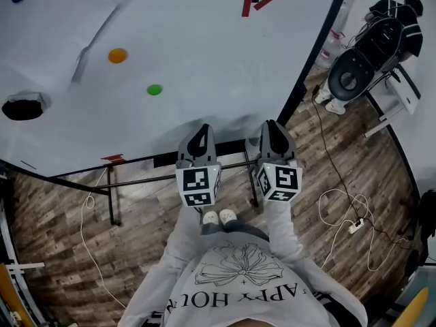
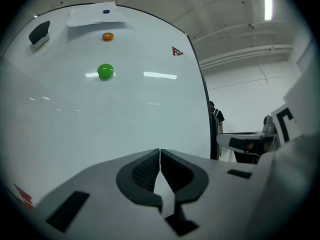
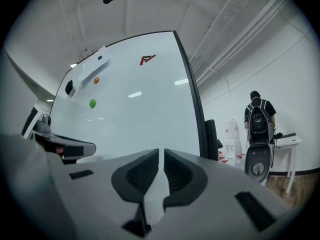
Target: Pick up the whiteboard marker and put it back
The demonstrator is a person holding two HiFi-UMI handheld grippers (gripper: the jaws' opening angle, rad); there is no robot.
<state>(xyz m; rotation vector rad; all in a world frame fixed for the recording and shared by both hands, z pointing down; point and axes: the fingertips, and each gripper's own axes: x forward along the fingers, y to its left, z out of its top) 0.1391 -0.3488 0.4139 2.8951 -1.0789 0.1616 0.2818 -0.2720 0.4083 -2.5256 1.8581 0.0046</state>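
Observation:
No whiteboard marker shows in any view. I face a large whiteboard [image 1: 204, 39]. On it are a green magnet [image 1: 154, 89], an orange magnet [image 1: 117, 55], a black eraser [image 1: 22, 107] and a sheet of paper [image 1: 54, 26]. A small red thing [image 1: 114, 159] sits at the board's lower edge; what it is I cannot tell. My left gripper [image 1: 201, 129] points level at the board, its jaws closed together and empty [image 2: 159, 151]. Beside it, my right gripper [image 1: 271, 125] holds nothing, with a narrow slit left between its pads [image 3: 161, 151].
A metal rail [image 1: 170, 177] runs under the board's frame. To the right stand a person with a backpack [image 3: 258, 116], a dark round machine [image 1: 354, 73] and a small white table [image 1: 402, 94]. Cables and a power strip [image 1: 354, 227] lie on the wood floor.

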